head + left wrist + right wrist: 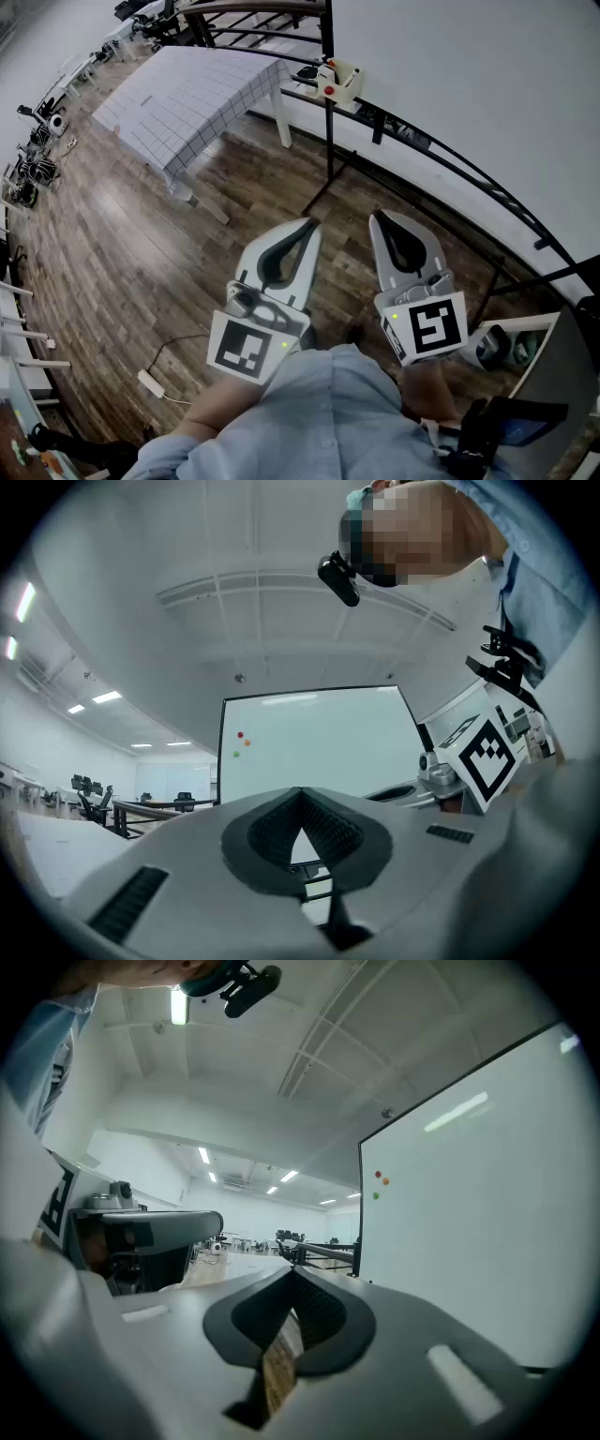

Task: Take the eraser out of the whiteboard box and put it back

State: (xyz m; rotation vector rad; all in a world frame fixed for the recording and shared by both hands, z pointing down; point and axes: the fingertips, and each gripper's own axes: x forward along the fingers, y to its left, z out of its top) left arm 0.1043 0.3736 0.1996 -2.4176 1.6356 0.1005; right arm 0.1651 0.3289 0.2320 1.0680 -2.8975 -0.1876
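Eraser not made out in any view. Cream-coloured whiteboard box (339, 82) perched on the black metal rail (450, 159) below the white whiteboard (469, 75), well apart from both grippers. Contents too small to tell beyond a red-orange speck at its edge.

Left gripper (310, 225) clenched, dark ribbed pads (328, 832) meeting at the tips, nothing pinched between them. Right gripper (377, 217) likewise clenched tip to tip and empty. Both raised side by side in front of the chest, roughly level, noses aimed toward the rail and board. Smooth light-grey shells, curved like beaks, lined with black ribbed rubber. On the back of each, a white cube with black square markers (246, 345). Light-blue shirt sleeve (309, 422) just below them.

Further out, a floor of brown wood planks (122, 244), with a white power strip (152, 382) and its thin cord lying on it. At the far left, a long table under a white cloth with a thin dark grid (197, 94). On the board, in the left gripper view, three small round magnets (240, 735): red, orange and green.
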